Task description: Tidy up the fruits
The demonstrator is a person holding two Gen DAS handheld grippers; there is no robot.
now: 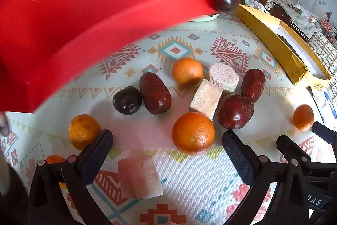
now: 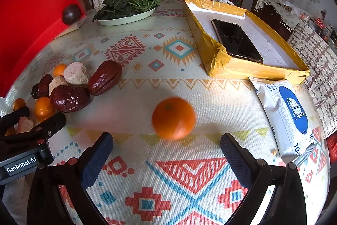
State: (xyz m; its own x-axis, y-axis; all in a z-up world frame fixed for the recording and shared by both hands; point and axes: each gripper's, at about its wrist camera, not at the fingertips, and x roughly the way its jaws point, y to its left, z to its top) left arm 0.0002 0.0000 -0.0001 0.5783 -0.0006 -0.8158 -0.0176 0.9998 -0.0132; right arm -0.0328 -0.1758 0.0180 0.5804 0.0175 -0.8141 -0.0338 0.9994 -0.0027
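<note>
Sorting not yet begun: both grippers' fingers [image 2: 96, 158] apart, empty. Next, right gripper [image 2: 166, 153] should close on the orange [image 2: 173, 118] mid-frame.

red container [image 1: 84, 14] cropped, motion-blurred — lone orange [image 2: 173, 118] smeared

Bright, even daylight fills both views. Soft shadows sit beside the fruit on the patterned cloth tabletop [image 2: 160, 69]. The round orange mandarin [image 2: 173, 118] and the tilted red plastic container [image 1: 84, 14] are motion-blurred. Glossy dark-red dates [image 1: 234, 112] show glare. Fisheye distortion bends the tabletop's edges, with dark vignetted corners.
</note>
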